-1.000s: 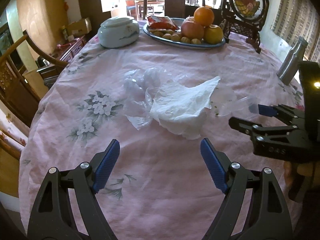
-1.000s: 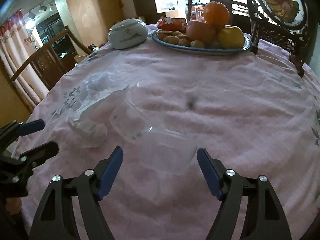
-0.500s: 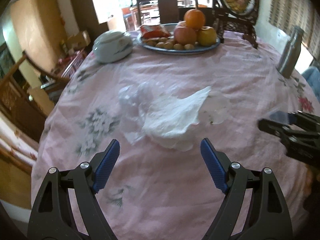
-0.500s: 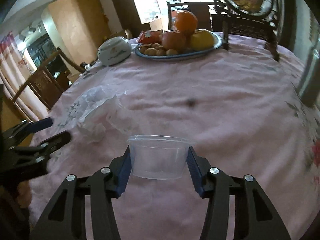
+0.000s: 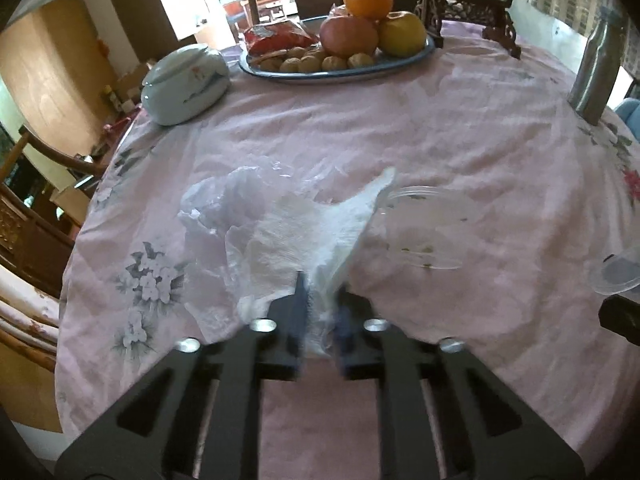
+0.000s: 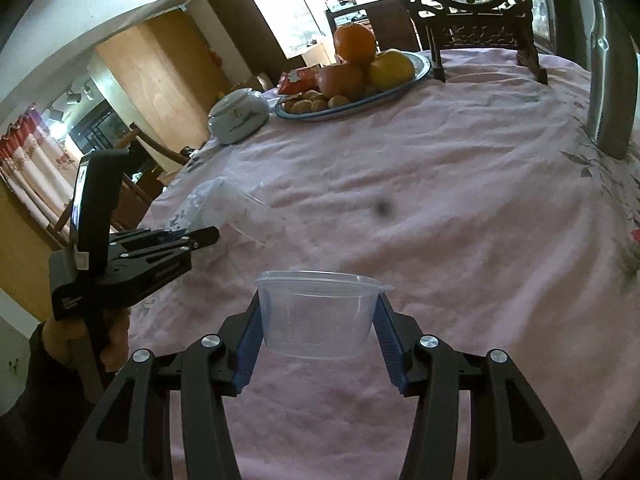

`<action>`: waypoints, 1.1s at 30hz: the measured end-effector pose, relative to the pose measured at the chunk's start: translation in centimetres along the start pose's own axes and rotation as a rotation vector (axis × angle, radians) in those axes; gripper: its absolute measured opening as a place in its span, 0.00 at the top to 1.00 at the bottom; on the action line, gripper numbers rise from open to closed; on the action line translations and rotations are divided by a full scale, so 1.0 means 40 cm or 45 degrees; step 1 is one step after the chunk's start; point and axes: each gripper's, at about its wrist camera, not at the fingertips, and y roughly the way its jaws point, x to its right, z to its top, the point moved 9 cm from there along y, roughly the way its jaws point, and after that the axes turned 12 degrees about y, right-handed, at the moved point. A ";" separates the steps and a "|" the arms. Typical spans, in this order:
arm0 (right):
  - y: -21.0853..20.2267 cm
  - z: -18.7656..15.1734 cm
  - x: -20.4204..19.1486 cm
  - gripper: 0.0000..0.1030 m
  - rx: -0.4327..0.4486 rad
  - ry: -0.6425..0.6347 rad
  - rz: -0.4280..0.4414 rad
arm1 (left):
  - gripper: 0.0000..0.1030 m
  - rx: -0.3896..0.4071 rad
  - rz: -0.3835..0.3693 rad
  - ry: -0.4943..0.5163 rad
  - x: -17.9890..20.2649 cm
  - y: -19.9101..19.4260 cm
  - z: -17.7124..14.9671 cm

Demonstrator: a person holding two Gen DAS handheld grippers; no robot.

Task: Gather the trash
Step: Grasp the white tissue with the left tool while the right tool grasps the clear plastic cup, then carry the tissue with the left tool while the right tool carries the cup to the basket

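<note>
My left gripper (image 5: 320, 312) is shut on the near edge of a crumpled white paper napkin (image 5: 304, 236) on the pink tablecloth. A clear crumpled plastic bag (image 5: 224, 200) lies under and left of the napkin. A clear plastic lid (image 5: 428, 228) lies flat just right of it. My right gripper (image 6: 316, 320) is shut on a clear plastic cup (image 6: 316, 316), held upright above the cloth. The cup's edge also shows in the left wrist view (image 5: 620, 272). The left gripper shows at the left of the right wrist view (image 6: 200, 240).
A fruit plate (image 5: 340, 72) with oranges, apples and nuts stands at the far side, a white lidded pot (image 5: 184, 84) to its left. A steel bottle (image 5: 596, 72) stands at the right. A carved stand (image 5: 464, 12) sits behind the plate. Wooden chairs ring the table.
My left gripper moved forward and shut on the napkin. My right gripper closed on the clear cup and lifted it off the cloth.
</note>
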 end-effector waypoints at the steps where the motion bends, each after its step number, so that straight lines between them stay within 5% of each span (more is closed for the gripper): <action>1: -0.005 0.001 -0.003 0.49 0.006 -0.001 0.005 | 0.93 0.019 0.010 0.003 -0.003 -0.016 0.001; 14: -0.146 -0.019 -0.098 0.49 0.094 -0.065 0.063 | 0.94 0.237 -0.019 -0.081 -0.052 -0.338 -0.106; 22: -0.220 -0.146 -0.212 0.50 0.082 -0.174 0.114 | 0.94 0.261 0.101 -0.181 -0.096 -0.467 -0.295; 33: -0.228 -0.337 -0.389 0.50 -0.001 -0.311 0.193 | 0.94 0.232 0.116 -0.336 -0.122 -0.545 -0.543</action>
